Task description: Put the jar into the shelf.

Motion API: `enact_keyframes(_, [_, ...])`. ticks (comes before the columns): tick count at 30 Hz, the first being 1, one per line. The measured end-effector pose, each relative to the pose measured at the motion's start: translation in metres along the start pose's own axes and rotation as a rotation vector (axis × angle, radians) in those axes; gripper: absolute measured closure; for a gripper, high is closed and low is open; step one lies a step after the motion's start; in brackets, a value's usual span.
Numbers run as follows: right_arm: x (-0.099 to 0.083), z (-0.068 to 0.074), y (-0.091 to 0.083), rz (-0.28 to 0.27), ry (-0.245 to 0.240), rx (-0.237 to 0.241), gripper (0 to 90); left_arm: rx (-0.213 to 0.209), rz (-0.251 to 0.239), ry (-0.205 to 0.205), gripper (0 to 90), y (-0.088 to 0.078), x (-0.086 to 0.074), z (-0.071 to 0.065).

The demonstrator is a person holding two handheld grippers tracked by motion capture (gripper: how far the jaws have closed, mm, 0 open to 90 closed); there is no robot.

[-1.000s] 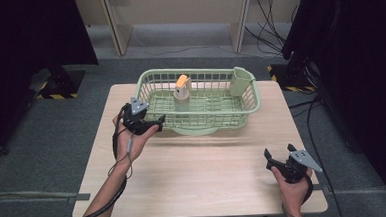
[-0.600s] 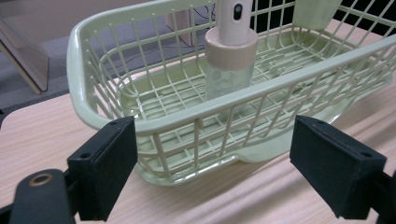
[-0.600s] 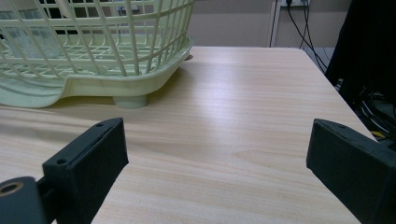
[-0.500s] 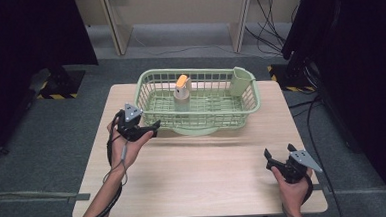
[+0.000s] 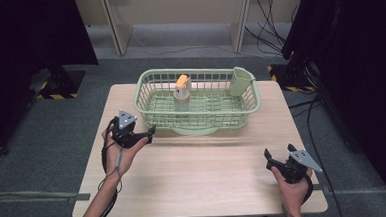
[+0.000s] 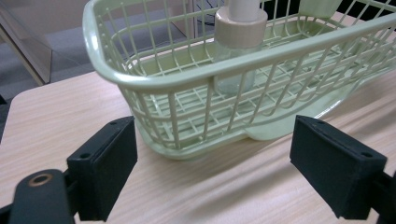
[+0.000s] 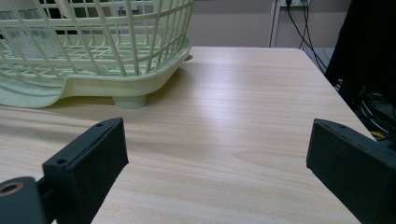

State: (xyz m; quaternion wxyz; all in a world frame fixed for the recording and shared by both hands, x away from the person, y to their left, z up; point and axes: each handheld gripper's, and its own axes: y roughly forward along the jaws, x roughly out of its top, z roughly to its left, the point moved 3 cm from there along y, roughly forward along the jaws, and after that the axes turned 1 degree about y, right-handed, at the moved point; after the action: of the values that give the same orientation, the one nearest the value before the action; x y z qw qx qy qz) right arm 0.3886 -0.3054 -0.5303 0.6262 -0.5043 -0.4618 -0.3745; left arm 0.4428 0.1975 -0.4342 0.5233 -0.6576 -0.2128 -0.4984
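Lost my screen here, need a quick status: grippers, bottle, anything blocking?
Left gripper open, empty, beside the basket. Right gripper open, empty, at the table's near corner. Bottle upright inside the basket. Basket wall stands between left gripper and bottle.

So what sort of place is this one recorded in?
Probably a lab or recording room: a bare wooden table on grey floor, dark curtains at both sides, cables running from wall sockets.

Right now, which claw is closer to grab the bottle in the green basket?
Left, probably. The left claw hangs open just beside the pale green plastic lattice basket, facing the clear bottle with the orange-and-white top. The right claw sits open near the wooden table's front corner, farther off.
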Motion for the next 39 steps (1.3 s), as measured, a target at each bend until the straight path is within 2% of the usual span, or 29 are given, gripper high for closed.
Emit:
enact_keyframes(12, [0.0, 0.0, 0.0, 0.0, -0.002, -0.001, 5.4, -0.011, -0.005, -0.016, 13.8, -0.007, -0.018, 0.003])
enact_keyframes(18, [0.0, 0.0, 0.0, 0.0, -0.003, -0.001, 5.4, -0.023, -0.01, -0.035, 13.5, -0.006, -0.033, 0.0])
enact_keyframes(25, [0.0, 0.0, 0.0, -0.001, -0.001, -0.002, 5.4, -0.017, -0.016, -0.046, 13.3, -0.008, -0.046, 0.001])
enact_keyframes(31, [0.0, 0.0, 0.0, -0.002, -0.002, -0.002, 5.4, -0.012, -0.027, -0.043, 13.1, -0.01, -0.053, 0.001])
enact_keyframes(39, [0.0, 0.0, 0.0, -0.003, 0.0, -0.002, 5.4, -0.015, -0.016, -0.04, 12.8, -0.01, -0.067, 0.0])
